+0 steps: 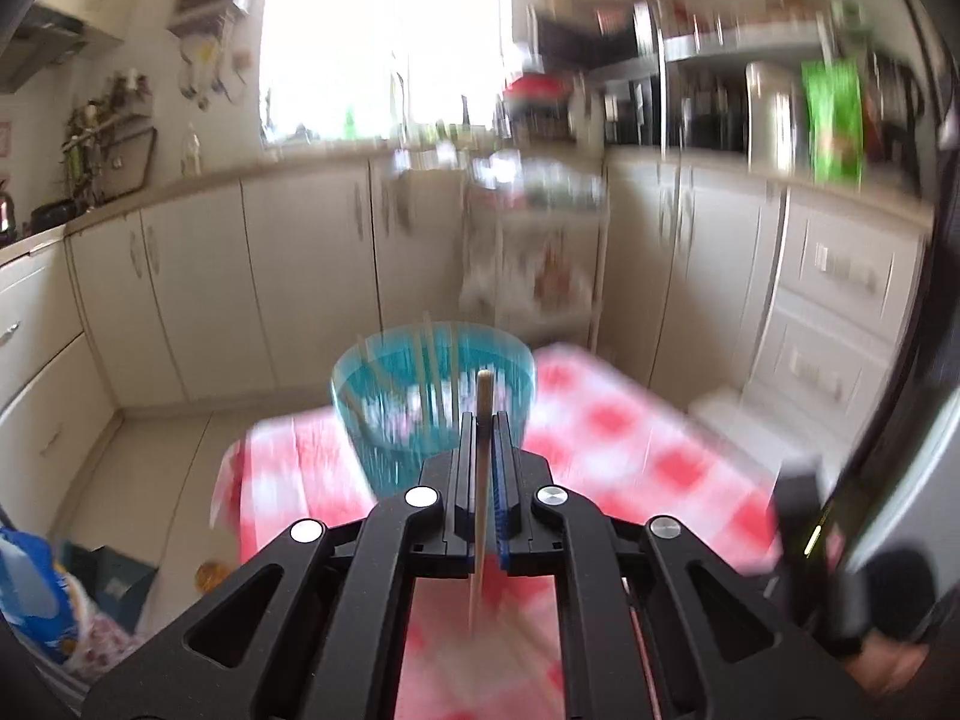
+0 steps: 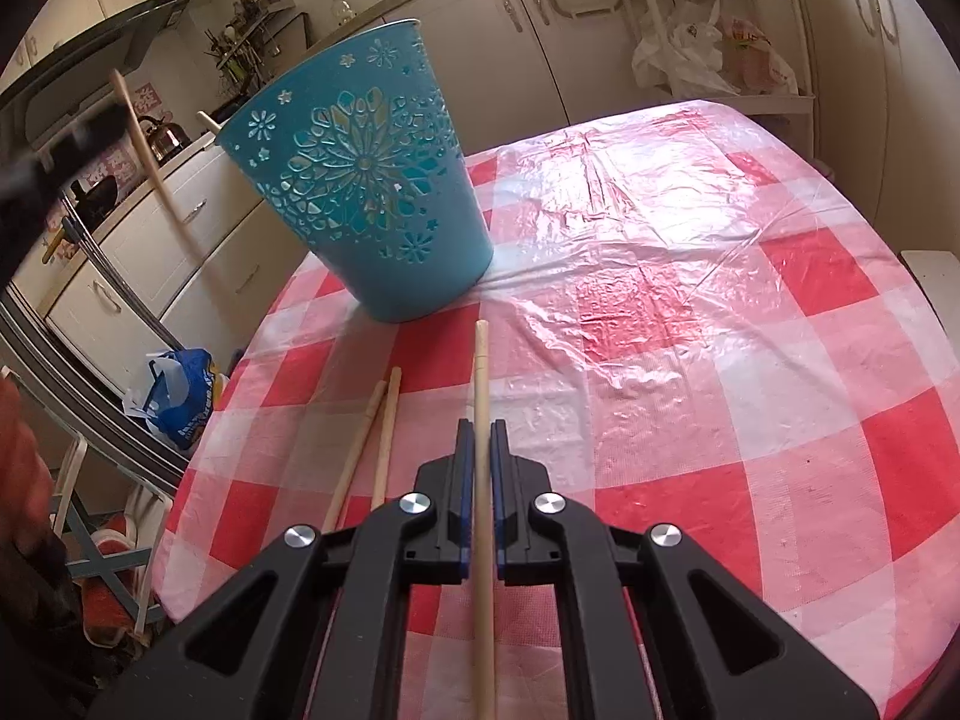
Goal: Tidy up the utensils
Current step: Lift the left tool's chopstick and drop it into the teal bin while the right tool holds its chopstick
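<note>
Checked tablecloth (image 2: 690, 312) covers table among cream kitchen cabinets (image 2: 480, 48).

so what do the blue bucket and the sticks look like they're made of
Blue bucket: likely thin painted metal or plastic; smooth satin surface, cut-out flower pattern. Sticks: pale, matte, round, probably bamboo or wood.

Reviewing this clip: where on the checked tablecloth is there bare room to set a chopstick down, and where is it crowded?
Free: the wide stretch of tablecloth right of the blue bucket, out to the table's far and right edges. Crowded: the near-left strip, where two loose chopsticks lie beside the right gripper and its held chopstick, just below the bucket.
</note>
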Demonstrator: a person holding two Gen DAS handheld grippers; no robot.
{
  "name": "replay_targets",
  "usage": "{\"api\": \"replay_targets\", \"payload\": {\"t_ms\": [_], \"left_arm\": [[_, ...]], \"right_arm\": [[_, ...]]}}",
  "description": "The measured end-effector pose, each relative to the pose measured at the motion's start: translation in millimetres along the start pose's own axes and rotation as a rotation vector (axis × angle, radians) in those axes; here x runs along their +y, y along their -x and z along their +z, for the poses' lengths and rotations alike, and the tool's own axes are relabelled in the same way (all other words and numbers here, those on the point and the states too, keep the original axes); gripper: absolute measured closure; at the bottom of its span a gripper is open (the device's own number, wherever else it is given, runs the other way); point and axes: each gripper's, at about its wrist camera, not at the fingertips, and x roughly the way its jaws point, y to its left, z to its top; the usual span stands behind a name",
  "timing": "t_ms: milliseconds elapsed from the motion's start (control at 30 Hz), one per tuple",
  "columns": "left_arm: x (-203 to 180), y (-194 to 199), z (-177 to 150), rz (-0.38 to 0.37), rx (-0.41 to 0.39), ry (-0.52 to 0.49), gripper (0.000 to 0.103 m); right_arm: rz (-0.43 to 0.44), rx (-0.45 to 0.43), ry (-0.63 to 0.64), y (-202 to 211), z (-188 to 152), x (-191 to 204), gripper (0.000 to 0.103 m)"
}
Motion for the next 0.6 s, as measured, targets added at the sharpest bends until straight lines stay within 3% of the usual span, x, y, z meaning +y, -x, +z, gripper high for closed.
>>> {"api": "replay_targets", "payload": {"t_ms": [133, 333, 500, 567, 600], "left_arm": [[20, 17, 41, 0.004, -0.19, 0.088, 0.099], [39, 18, 90, 0.023, -0.351, 0.178, 0.101], [45, 14, 104, 0.02, -0.359, 0.2, 0.102], [53, 16, 94, 0.025, -0.313, 0.231, 0.102], [57, 15, 79, 0.036, -0.246, 0.259, 0.101]], "right_arm": [[0.018, 0.001, -0.006, -2, 1, 0, 0.097], [0.038, -0.007, 0.001, -4, 3, 6, 0.097], [0.014, -0.002, 0.016, -6, 4, 7, 0.097], [0.005, -0.015, 0.018, -2, 5, 6, 0.097], [0.005, -0.019, 0.016, 0, 6, 5, 0.097]]}}
